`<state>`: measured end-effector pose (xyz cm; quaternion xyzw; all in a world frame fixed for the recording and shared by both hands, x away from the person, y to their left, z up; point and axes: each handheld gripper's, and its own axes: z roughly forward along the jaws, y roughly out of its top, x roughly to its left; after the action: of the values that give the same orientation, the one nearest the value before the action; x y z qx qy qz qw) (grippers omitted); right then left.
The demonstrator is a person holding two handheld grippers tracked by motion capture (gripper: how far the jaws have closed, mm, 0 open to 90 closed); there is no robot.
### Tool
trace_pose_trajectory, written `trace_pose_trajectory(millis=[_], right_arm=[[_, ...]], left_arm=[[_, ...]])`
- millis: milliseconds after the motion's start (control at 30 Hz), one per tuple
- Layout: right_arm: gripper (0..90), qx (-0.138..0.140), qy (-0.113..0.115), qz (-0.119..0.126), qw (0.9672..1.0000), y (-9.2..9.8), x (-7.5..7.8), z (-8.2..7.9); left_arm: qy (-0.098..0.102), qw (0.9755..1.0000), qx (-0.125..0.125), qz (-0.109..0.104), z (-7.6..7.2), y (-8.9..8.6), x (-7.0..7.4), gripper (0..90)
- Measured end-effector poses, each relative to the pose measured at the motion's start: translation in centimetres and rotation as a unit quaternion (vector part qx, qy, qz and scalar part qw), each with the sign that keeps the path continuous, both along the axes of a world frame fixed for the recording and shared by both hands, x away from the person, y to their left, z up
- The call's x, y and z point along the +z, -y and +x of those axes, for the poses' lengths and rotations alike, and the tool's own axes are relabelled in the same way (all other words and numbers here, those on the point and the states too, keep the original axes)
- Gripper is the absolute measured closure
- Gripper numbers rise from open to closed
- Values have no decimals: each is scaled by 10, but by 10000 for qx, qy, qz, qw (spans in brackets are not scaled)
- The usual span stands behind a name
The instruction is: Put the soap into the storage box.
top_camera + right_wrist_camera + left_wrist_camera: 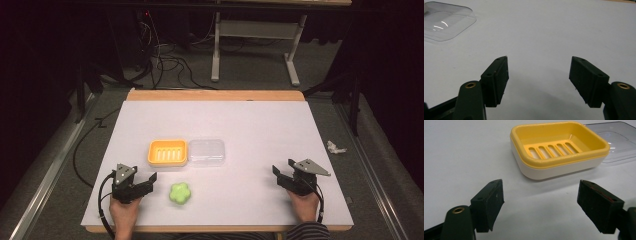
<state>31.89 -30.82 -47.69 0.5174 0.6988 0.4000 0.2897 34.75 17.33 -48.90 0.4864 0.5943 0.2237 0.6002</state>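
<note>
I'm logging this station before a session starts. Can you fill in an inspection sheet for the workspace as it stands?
Surface: white table, wooden strip along the far edge, no spills seen.
Job's things: yellow soap dish on a white base, with nothing in it; clear lid lying flat, touching the dish's right side; green flower-shaped soap nearer the person, apart from both.
Clutter: nothing seen on the table; crumpled white scrap on the floor at right.
Grippers: left gripper and right gripper both hand-held, jaws apart, holding nothing.
Cables: one trails from each gripper; loose black cables on the floor behind.
Surroundings: dark room, grey carpet, white table frame behind.
</note>
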Motion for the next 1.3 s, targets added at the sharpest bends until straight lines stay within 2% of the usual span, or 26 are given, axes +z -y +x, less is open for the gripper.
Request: trace_pose_trajectory(millis=[100,133,300,367,400,633,667,800,900,1000,1067,1167,1200,1300], right_arm=[[324,2,5,-7,10000,0,0,0],[324,-6,-3,1,10000,0,0,0],[323,2,1,-16,10000,0,0,0],[323,-9,6,-22,10000,0,0,0],[323,-9,4,-21,10000,0,0,0],[323,1,2,-10,10000,0,0,1],[323,12,5,-24,10000,0,0,1],[322,12,8,-33,10000,0,0,1],[322,15,6,-37,10000,0,0,1],[322,25,-7,-51,10000,-1,0,1],[321,8,-20,-41,10000,-1,0,1],[321,6,-18,-38,10000,-1,0,1],[320,7,-18,-40,10000,-1,0,1],[320,24,-10,-60,10000,-1,0,1]], left_arm=[[-1,10000,6,53,0,1,0,220],[-16,9999,-24,143,0,2,-1,221],[-117,9998,-101,134,1,2,-2,209],[-202,9997,-101,-7,3,0,-1,195],[-179,9998,-100,-66,3,-1,0,195],[-263,9991,-102,-327,5,-5,2,180],[-265,9993,-125,-237,4,-5,3,175],[-256,9994,-193,-141,1,-3,4,163],[-144,9994,-216,-248,-4,-4,10,157],[-74,9995,-181,-262,-6,-4,14,151],[-97,9991,-280,-296,-10,-3,19,148],[-111,9990,-374,-207,-14,0,21,128],[-138,9986,-481,-145,-18,2,23,115],[-155,9979,-616,-116,-23,6,26,87]])
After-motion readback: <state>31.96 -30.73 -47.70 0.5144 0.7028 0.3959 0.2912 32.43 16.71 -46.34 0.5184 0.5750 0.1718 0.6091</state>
